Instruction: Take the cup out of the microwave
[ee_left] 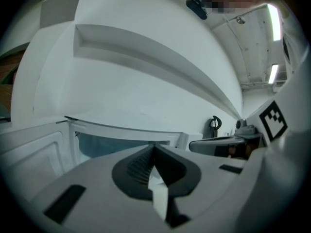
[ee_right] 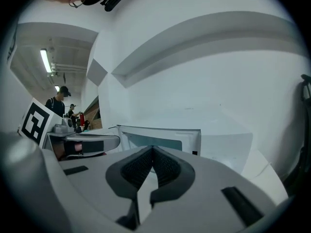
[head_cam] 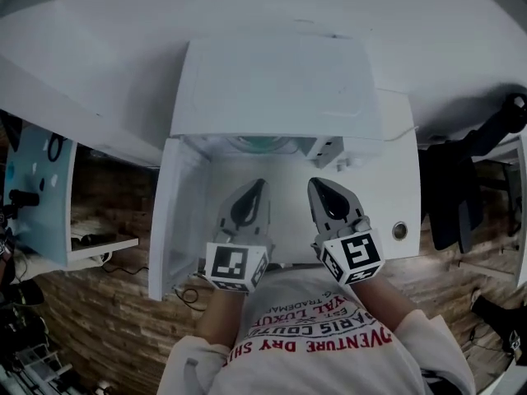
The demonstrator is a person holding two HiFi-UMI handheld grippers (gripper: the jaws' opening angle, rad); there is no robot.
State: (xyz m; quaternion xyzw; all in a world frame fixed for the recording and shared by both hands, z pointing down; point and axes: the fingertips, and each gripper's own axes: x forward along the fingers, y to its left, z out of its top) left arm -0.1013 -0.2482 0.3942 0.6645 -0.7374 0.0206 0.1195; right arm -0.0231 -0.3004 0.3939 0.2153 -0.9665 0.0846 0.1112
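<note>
A white microwave [head_cam: 276,81] stands on a white table [head_cam: 399,151] at 12 o'clock from the person, its door [head_cam: 175,220] swung open toward 9 o'clock. Just inside the upper edge of the opening there is a rounded teal shape [head_cam: 262,144]. It sits where the cup would be, but whether it is the cup or part of the oven's interior cannot be told; both gripper views show only a teal glow within the white frame. The left gripper [head_cam: 257,189] and the right gripper [head_cam: 321,188] are side by side in front of the opening and point toward 12 o'clock, neither reaching inside. Each has its jaws pressed together, with the ribbed pads meeting at the tips and nothing between them. The marker cubes [head_cam: 236,266] face up toward the head camera. A small round grommet [head_cam: 399,231] is set in the tabletop at 3 o'clock from the right gripper. Dark clothing [head_cam: 461,183] hangs farther out the same way. At 9 o'clock stands a pale blue shelf unit [head_cam: 37,196].
</note>
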